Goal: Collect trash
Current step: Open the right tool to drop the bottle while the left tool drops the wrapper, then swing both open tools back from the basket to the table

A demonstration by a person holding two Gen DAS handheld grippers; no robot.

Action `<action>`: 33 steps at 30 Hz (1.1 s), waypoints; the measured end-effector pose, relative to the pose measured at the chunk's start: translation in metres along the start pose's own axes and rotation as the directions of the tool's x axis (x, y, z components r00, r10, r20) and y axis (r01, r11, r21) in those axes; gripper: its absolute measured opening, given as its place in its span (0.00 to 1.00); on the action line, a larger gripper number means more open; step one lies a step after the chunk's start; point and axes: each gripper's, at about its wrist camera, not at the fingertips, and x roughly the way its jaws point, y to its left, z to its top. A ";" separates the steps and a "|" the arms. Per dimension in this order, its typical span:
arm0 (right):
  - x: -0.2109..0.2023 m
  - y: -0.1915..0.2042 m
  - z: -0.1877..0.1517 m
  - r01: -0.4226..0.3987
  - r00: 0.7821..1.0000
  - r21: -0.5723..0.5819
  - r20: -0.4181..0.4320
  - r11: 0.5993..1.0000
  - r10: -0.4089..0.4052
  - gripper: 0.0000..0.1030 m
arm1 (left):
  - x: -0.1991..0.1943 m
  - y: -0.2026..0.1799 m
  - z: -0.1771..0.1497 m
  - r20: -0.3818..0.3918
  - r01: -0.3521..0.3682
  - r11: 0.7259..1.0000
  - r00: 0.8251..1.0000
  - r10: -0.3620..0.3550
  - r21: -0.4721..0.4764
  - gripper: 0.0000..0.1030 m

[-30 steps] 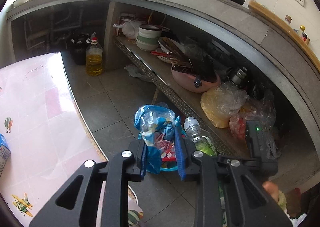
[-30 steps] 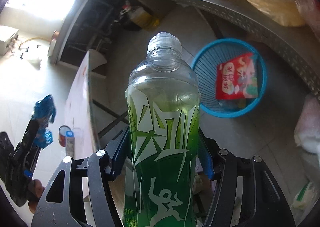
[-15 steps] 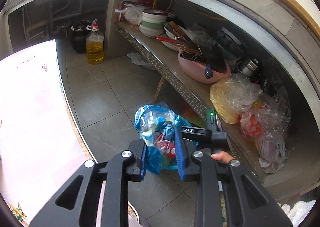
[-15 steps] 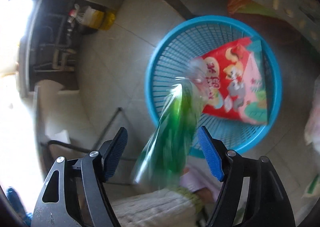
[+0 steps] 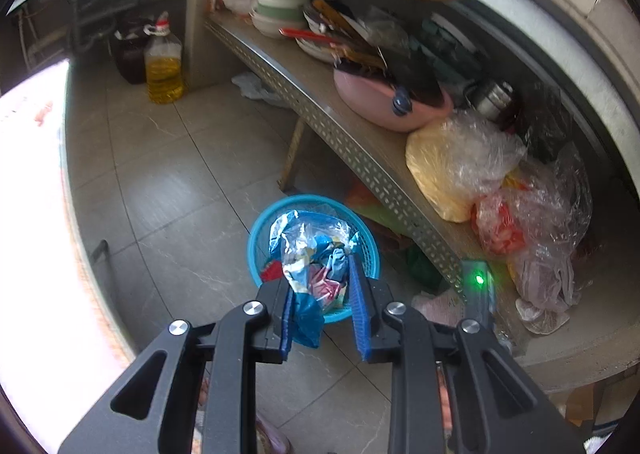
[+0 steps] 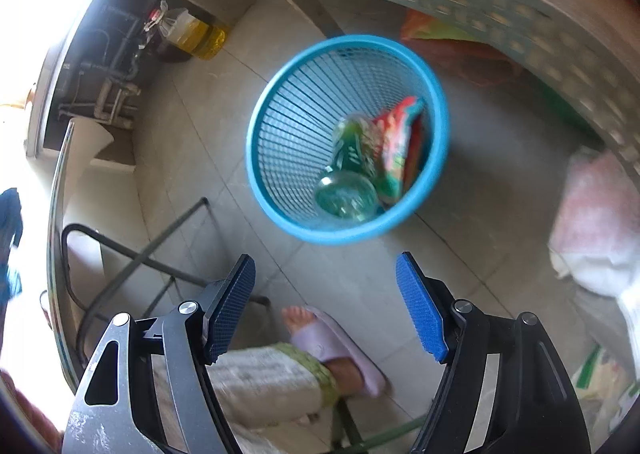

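The right gripper [image 6: 326, 308] hangs spread and empty above the blue basket [image 6: 280, 214] on the tiled floor, the green bottle [image 6: 352, 178] lying inside against a red snack packet [image 6: 400, 134], while the left gripper [image 5: 320, 310] pinches a crumpled blue wrapper [image 5: 308, 254] over the same basket.

On a perforated metal shelf [image 5: 320, 118]: stacked bowls [image 5: 280, 10], a pink pot [image 5: 384, 102], bagged food [image 5: 452, 170]. Left of the shelf, on the floor: an oil jug [image 5: 164, 66].
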 end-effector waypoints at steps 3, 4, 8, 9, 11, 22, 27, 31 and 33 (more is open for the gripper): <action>-0.009 -0.002 -0.008 0.021 1.000 -0.012 0.008 1.000 -0.021 0.68 | 0.019 -0.008 0.003 -0.043 0.015 1.000 0.999 -0.015 0.006 0.22; -0.012 -0.003 -0.010 0.022 1.000 -0.017 0.010 1.000 -0.021 0.68 | 0.026 -0.010 0.005 -0.058 0.024 1.000 0.998 -0.024 0.004 0.22; -0.018 -0.007 -0.009 0.007 1.000 0.004 0.023 1.000 -0.007 0.68 | 0.062 -0.010 0.018 -0.120 0.019 0.999 0.992 -0.022 -0.029 0.22; -0.020 -0.008 -0.009 0.009 1.000 0.009 0.028 1.000 -0.009 0.68 | 0.072 -0.009 0.023 -0.132 0.005 0.999 0.991 -0.010 -0.038 0.23; -0.022 -0.008 -0.009 0.002 1.000 0.017 0.030 1.000 -0.003 0.68 | 0.095 -0.009 0.034 -0.147 -0.013 0.999 0.989 0.007 -0.043 0.25; -0.027 0.001 -0.013 -0.008 1.000 -0.005 0.029 1.000 0.008 0.68 | 0.084 0.004 0.044 -0.106 -0.108 0.993 0.989 0.102 -0.051 0.51; -0.035 0.016 -0.014 -0.013 0.998 -0.045 0.058 0.999 0.016 0.68 | 0.042 0.005 0.039 -0.047 -0.089 0.994 0.995 0.086 -0.058 0.52; -0.051 0.032 -0.017 0.003 0.994 -0.091 0.106 0.996 0.007 0.68 | 0.006 0.005 0.031 0.013 -0.078 0.996 0.997 0.079 -0.043 0.54; -0.059 0.041 -0.020 0.024 0.990 -0.126 0.138 0.992 -0.006 0.71 | -0.013 0.005 0.024 0.041 -0.076 0.997 0.996 0.078 -0.034 0.55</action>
